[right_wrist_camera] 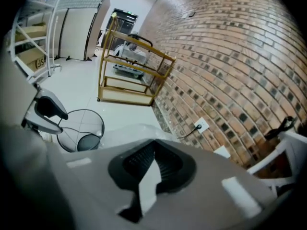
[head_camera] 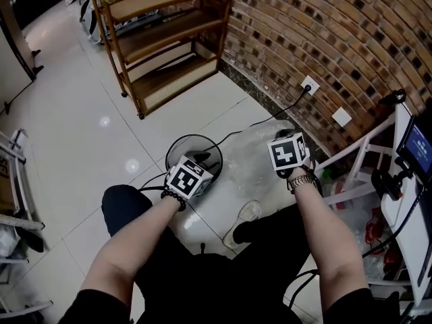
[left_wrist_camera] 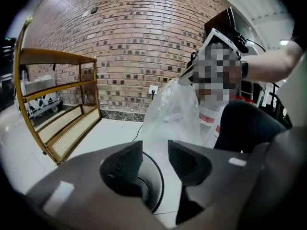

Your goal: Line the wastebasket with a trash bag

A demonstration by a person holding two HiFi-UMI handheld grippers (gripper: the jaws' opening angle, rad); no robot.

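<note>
Honestly, with only the right gripper [right_wrist_camera: 153, 169] pinching the clear plastic trash bag [head_camera: 251, 155], held right of the round black wire wastebasket [head_camera: 192, 136] at mid-frame, and the left gripper [left_wrist_camera: 154, 164] open and empty, the slack film could slip free or stay unopened.

We wear black short sleeves [head_camera: 94, 308], seen at the lower corners of the head view. Dark trousers [head_camera: 223, 275] fill the bottom centre, with a pale shoe [head_camera: 241, 223] just above them. A dark bead bracelet [head_camera: 173, 198] rings our left wrist and a metal-link watch [head_camera: 302, 180] our right. Each gripper carries a white cube printed with black square markers: the left cube [head_camera: 188, 177] and the right cube [head_camera: 288, 152]. The left gripper [left_wrist_camera: 154, 152] and right gripper [right_wrist_camera: 152, 164] have smooth grey bodies and dark ribbed pads [left_wrist_camera: 184, 159].
</note>
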